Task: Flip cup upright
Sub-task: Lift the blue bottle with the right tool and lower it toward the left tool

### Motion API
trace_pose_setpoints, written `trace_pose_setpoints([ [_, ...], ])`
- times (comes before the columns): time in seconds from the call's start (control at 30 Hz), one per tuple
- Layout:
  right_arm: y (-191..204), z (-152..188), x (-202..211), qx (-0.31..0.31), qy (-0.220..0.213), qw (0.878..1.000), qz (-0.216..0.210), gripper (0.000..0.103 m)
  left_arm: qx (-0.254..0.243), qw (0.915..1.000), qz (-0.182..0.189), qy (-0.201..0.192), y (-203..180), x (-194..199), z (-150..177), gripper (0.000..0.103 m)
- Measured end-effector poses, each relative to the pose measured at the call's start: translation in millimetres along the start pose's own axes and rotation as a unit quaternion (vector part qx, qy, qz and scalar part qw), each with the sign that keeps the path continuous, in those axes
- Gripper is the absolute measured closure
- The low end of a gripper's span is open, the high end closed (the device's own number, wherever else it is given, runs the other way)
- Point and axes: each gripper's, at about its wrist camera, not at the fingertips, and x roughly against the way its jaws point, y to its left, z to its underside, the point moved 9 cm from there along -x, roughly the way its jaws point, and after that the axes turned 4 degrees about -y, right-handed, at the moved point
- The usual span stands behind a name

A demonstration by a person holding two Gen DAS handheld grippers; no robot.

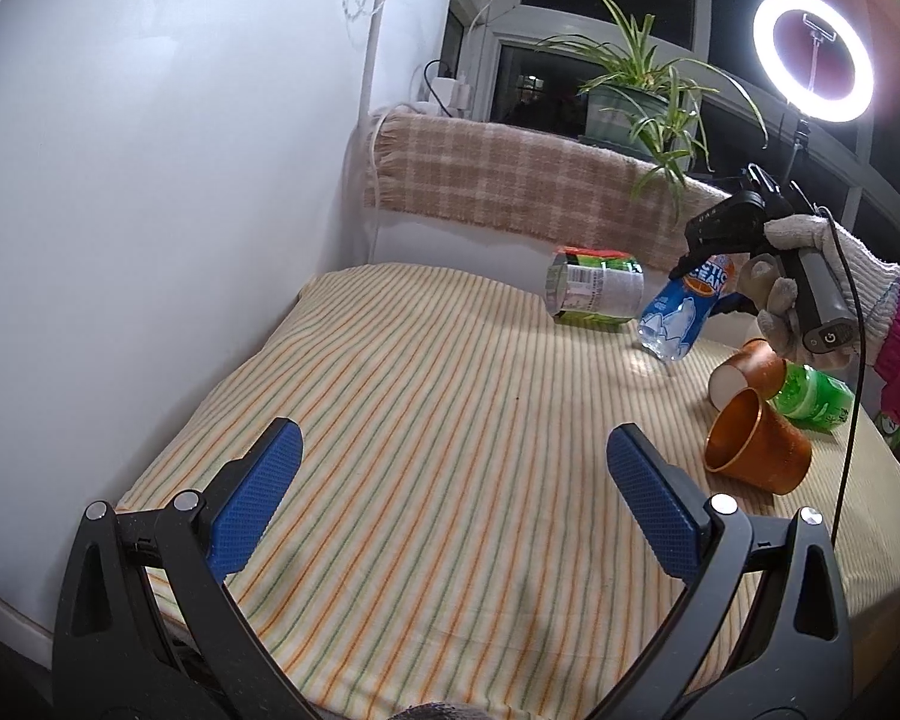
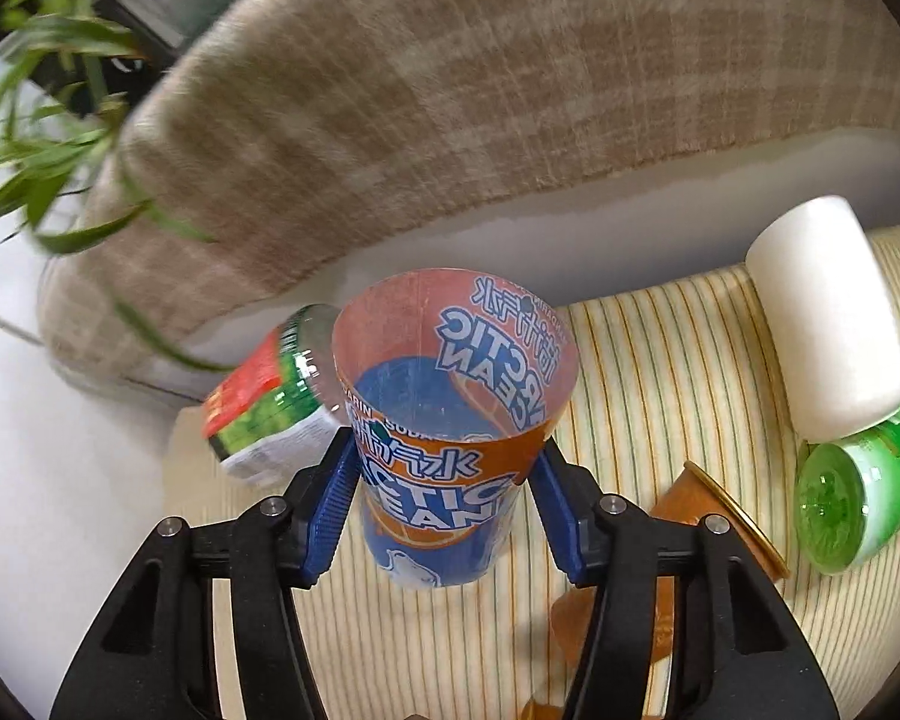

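- Right gripper (image 2: 444, 495): blue pads (image 2: 330, 510) pressed against both sides of the Arctic Ocean cup (image 2: 450, 420), which it held clear of the striped cloth (image 2: 660, 360). From the left wrist view the same gripper (image 1: 705, 264) was seen in a gloved right hand (image 1: 810, 294), the cup (image 1: 681, 315) tilted, its clear base pointing down toward the cloth and just above it.
- Arctic Ocean cup: transparent plastic, orange and blue print, open mouth facing up toward the right wrist camera; positioned near the far edge of the cloth, beside the red-and-green cup (image 2: 264, 414).
- Left gripper (image 1: 450, 504): jaws spread wide, nothing between them, hovering over the near part of the striped cloth (image 1: 420, 420).
- Red-and-green cup (image 1: 594, 291): lying on its side at the far edge of the cloth.
- Copper cup (image 1: 756, 450): lying on its side, mouth toward the left wrist camera.
- White cup (image 2: 828, 318): on its side, resting against the green cup (image 2: 858, 498), also on its side.
- Plaid blanket (image 1: 510, 180): draped along the ledge behind the cloth.
- Potted plant (image 1: 636, 90) and ring light (image 1: 813, 57): set behind the blanket by the window.
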Motion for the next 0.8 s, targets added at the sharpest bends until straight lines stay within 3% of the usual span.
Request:
trace_pose_setpoints([
  [0.27,3,11,36,0.037,-0.027,0.998,-0.044,0.049,-0.014,0.9999,0.003,-0.01,-13,13,-7,0.0],
  [0.57,-3,33,127,0.083,-0.042,0.986,-0.139,0.048,-0.031,0.9992,0.018,-0.018,-37,26,-9,0.0],
  [0.8,-34,78,170,0.136,-0.033,0.98,-0.144,0.048,-0.046,0.9983,0.03,-0.021,-57,34,-8,0.0],
])
